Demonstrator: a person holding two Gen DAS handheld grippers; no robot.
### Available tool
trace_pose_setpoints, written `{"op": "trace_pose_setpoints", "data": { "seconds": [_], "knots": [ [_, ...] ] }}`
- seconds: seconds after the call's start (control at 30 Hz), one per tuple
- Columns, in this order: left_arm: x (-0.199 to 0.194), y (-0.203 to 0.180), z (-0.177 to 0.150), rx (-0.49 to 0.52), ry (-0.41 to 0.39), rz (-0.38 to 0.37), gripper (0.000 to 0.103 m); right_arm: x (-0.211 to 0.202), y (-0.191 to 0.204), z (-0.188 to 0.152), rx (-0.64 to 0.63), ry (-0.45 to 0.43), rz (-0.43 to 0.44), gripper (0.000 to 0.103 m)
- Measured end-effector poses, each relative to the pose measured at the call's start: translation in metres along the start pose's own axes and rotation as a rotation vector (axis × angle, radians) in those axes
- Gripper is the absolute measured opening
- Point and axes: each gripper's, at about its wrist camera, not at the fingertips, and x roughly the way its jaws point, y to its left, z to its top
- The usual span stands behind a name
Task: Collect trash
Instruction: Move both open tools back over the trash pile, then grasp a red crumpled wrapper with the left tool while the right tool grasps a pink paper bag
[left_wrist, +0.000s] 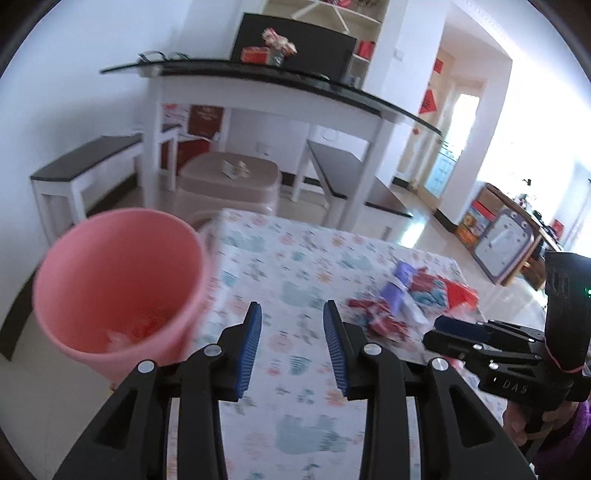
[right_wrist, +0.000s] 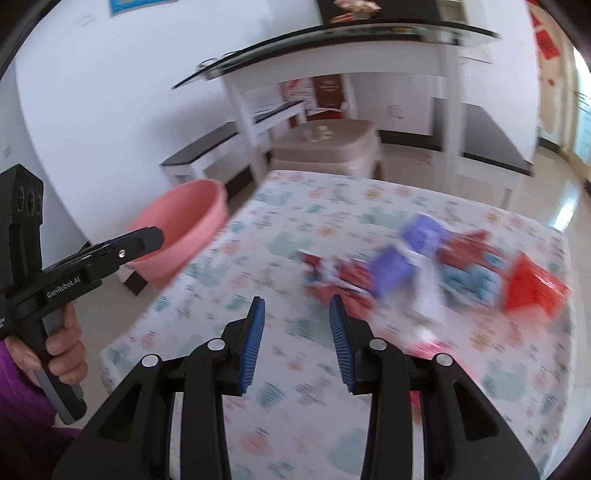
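Observation:
A pink bin (left_wrist: 122, 288) stands at the left edge of the flower-patterned table (left_wrist: 295, 266), with some red and white scraps (left_wrist: 140, 328) at its bottom. A pile of wrappers (left_wrist: 406, 302) in red, purple, blue and white lies at the table's right. My left gripper (left_wrist: 293, 304) is open over bare cloth between bin and pile, nothing between its blue pads. My right gripper (right_wrist: 297, 299) is open too, just left of the blurred wrappers (right_wrist: 424, 269). In the right wrist view, the left gripper (right_wrist: 153, 238) points at the bin (right_wrist: 181, 229). What the bin rests on is hidden.
Beyond the table stand a beige plastic stool (left_wrist: 229, 181), a white table with a black glass top (left_wrist: 258, 77) and dark-topped benches (left_wrist: 85, 162). Tiled floor (left_wrist: 424, 218) lies to the right. A hand in a purple sleeve (right_wrist: 62, 350) holds the left gripper's handle.

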Motion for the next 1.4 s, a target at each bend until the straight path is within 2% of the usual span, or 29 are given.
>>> {"op": "trace_pose_setpoints", "data": {
  "seconds": [0.13, 0.2, 0.37, 0.5, 0.67, 0.73, 1.0, 1.23, 1.27, 1.33, 1.4],
  "knots": [
    [0.015, -0.020, -0.004, 0.014, 0.051, -0.043, 0.034, -0.021, -0.029, -0.013, 0.035, -0.023, -0.064, 0.038],
    [0.023, -0.028, -0.005, 0.011, 0.082, -0.067, 0.034, -0.028, -0.039, -0.018, 0.045, -0.032, -0.091, 0.047],
    [0.045, -0.040, -0.005, -0.047, 0.168, -0.140, 0.034, -0.038, -0.065, -0.032, 0.089, -0.036, -0.115, 0.048],
    [0.071, -0.049, -0.005, -0.150, 0.261, -0.206, 0.034, -0.039, -0.077, -0.042, 0.114, -0.027, -0.126, 0.048],
    [0.103, -0.051, -0.002, -0.321, 0.367, -0.229, 0.034, -0.043, -0.084, -0.048, 0.132, -0.031, -0.126, 0.048],
    [0.114, -0.051, -0.001, -0.389, 0.392, -0.227, 0.034, -0.045, -0.088, -0.050, 0.143, -0.034, -0.127, 0.047],
    [0.151, -0.052, -0.005, -0.527, 0.493, -0.146, 0.034, -0.050, -0.101, -0.055, 0.168, -0.044, -0.109, 0.048],
    [0.160, -0.057, -0.002, -0.531, 0.468, -0.096, 0.034, -0.048, -0.101, -0.053, 0.157, -0.042, -0.064, 0.047],
    [0.160, -0.057, -0.001, -0.524, 0.463, -0.095, 0.032, -0.046, -0.100, -0.052, 0.150, -0.036, -0.066, 0.047],
    [0.157, -0.057, 0.001, -0.497, 0.450, -0.091, 0.019, -0.043, -0.099, -0.051, 0.133, -0.023, -0.066, 0.047],
    [0.151, -0.058, 0.005, -0.452, 0.419, -0.078, 0.014, -0.039, -0.096, -0.051, 0.116, -0.007, -0.060, 0.047]
  ]
}}
